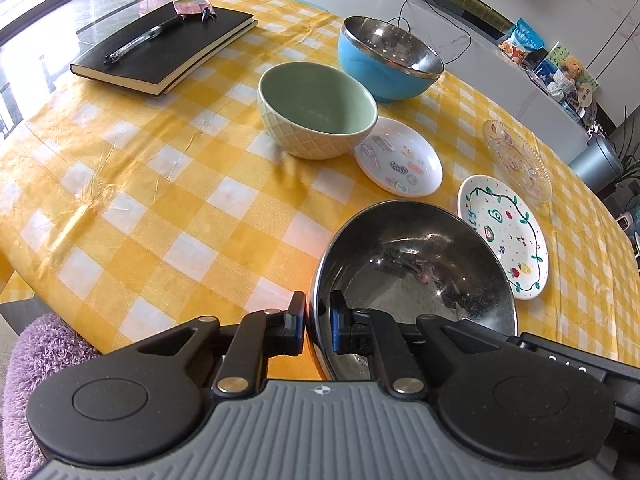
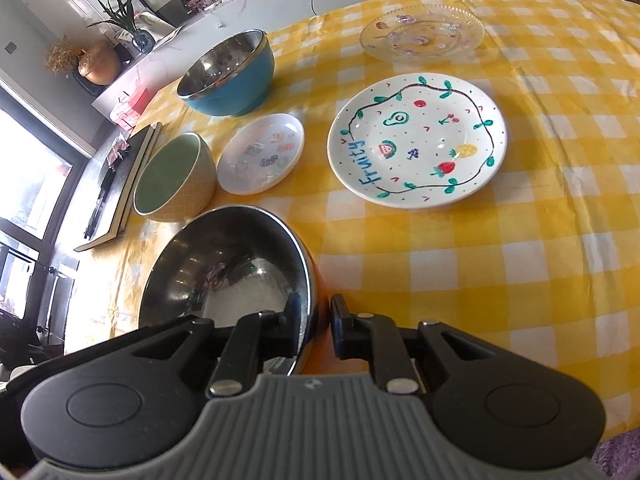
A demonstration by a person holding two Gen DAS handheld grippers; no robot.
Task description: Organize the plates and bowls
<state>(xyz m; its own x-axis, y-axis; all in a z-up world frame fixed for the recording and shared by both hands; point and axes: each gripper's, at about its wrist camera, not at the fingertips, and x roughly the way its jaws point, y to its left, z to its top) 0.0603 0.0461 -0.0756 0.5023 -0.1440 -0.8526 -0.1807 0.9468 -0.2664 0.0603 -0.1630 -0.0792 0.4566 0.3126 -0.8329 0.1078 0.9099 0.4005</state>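
Note:
A steel-lined bowl (image 1: 420,272) (image 2: 232,272) with an orange outside sits nearest to me on the yellow checked tablecloth (image 1: 160,200). My left gripper (image 1: 319,320) is shut on its left rim, one finger inside and one outside. My right gripper (image 2: 316,320) straddles the bowl's right rim with its pads slightly off the wall. Beyond are a green bowl (image 1: 316,112) (image 2: 172,176), a blue steel-lined bowl (image 1: 388,60) (image 2: 228,72), a small white sticker plate (image 1: 400,160) (image 2: 260,152), a white fruit-painted plate (image 1: 504,236) (image 2: 416,140) and a glass plate (image 1: 516,160) (image 2: 420,34).
A black notebook (image 1: 160,52) (image 2: 132,168) with a pen (image 1: 140,42) on it lies at the table's far left. A purple fluffy cushion (image 1: 40,352) sits below the near table edge. A white counter (image 1: 500,92) with packets and cables runs behind the table.

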